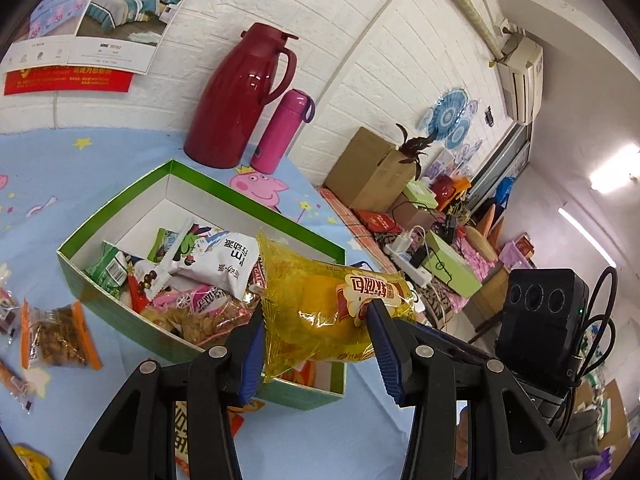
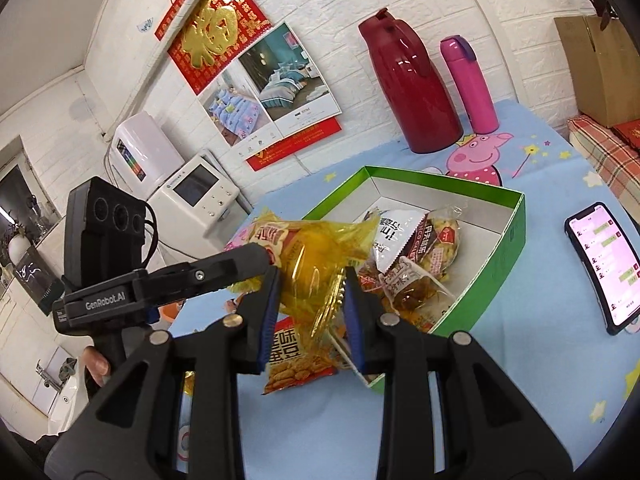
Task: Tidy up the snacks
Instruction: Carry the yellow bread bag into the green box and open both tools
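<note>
A puffy yellow snack packet [image 1: 320, 312] hangs over the near corner of the open green box [image 1: 120, 300]. My left gripper [image 1: 316, 332] is shut on it across its width. In the right wrist view the same yellow packet [image 2: 316, 268] sits pinched between the blue pads of my right gripper [image 2: 310, 308]. My left gripper [image 2: 260, 256] reaches it there from the left. The green box [image 2: 500, 272] holds several snack packs, among them a white one [image 1: 216, 264].
Loose packets lie on the blue cartoon cloth: an orange-edged one [image 1: 56, 336] left of the box and a red-orange one [image 2: 300, 360] under my right gripper. A lit phone [image 2: 600, 264] lies to the right. A red jug [image 1: 240, 96] and a pink bottle [image 1: 284, 132] stand by the wall.
</note>
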